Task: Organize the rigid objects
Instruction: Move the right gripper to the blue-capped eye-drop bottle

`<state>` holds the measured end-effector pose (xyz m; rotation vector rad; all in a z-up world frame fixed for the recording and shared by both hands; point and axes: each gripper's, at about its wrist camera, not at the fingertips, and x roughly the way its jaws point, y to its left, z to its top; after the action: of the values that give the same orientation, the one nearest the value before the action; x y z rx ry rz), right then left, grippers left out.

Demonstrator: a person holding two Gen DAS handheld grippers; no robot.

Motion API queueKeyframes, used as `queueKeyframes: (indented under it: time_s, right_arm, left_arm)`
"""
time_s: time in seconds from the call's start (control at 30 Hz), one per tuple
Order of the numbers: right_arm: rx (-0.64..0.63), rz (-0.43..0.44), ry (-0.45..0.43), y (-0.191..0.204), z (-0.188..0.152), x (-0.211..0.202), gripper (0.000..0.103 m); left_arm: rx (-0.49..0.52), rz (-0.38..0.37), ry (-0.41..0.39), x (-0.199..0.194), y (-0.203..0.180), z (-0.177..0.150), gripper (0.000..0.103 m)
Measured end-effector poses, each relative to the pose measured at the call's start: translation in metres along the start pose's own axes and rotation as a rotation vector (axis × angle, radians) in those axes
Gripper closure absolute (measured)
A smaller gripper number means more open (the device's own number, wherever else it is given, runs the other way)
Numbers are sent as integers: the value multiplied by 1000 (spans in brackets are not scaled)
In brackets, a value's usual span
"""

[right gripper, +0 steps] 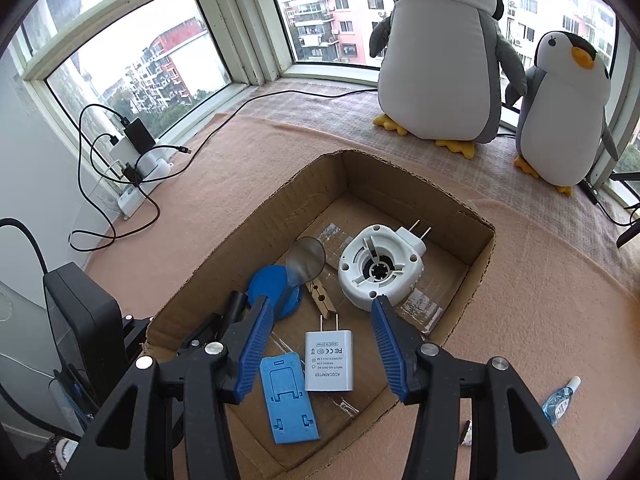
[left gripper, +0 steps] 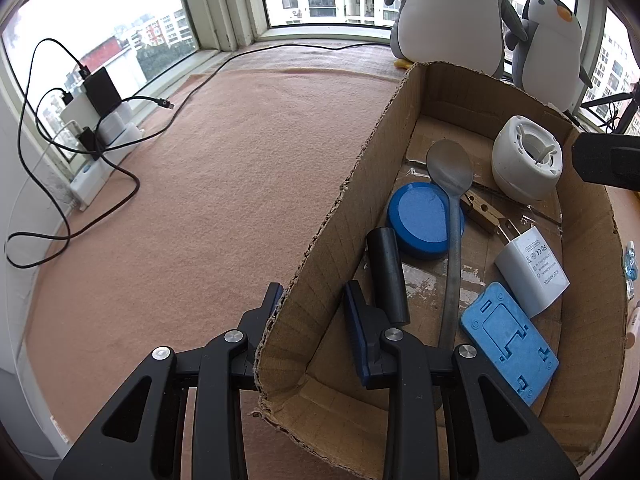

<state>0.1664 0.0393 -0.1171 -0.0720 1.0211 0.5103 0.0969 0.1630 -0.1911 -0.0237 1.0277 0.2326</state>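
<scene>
The open brown cardboard box (right gripper: 478,272) is sitting on the pinkish felt mat (left gripper: 224,184) and is already holding most of the items, so the collecting step is looking nearly finished. The left gripper (left gripper: 310,308) is straddling the box's left wall, one blue pad outside and one inside, jaws apart with a visible gap to the cardboard on the inner side; it is steadying or about to pinch the wall rather than gripping firmly, as far as can be judged. The right gripper (right gripper: 320,344) is hovering wide open and empty over the near half of the box. Inside are lying one grey metal spoon (left gripper: 450,184), one round blue lid (left gripper: 418,222), one black cylinder (left gripper: 388,276), one wooden clothespin (right gripper: 322,298), one white USB wall charger (right gripper: 329,360), one blue plastic phone stand (right gripper: 288,400) and one round white plug-in device (right gripper: 380,266). On the mat near right, outside the box, one small clear blue-tinted bottle (right gripper: 560,398) is waiting, with another small item beside it too cut off to identify. The next move probably calls for swinging the right gripper rightward and closing on that bottle.
</scene>
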Motion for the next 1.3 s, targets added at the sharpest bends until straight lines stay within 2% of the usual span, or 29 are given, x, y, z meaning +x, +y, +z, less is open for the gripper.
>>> queueKeyframes:
  time_s: [0.3, 0.73, 1.07, 1.3]
  right_arm:
    - [63, -24, -34, -38, -16, -41, 55]
    - [248, -129, -30, -127, -53, -85, 55]
    - [437, -187, 63, -189, -82, -63, 55]
    - [498, -201, 134, -206, -90, -30, 56]
  left_arm:
    - [1, 1, 0, 0, 0, 0, 75]
    - [7, 4, -1, -1, -1, 2, 75]
    - [15, 8, 0, -2, -1, 1, 74]
    - [15, 9, 0, -2, -1, 1, 74]
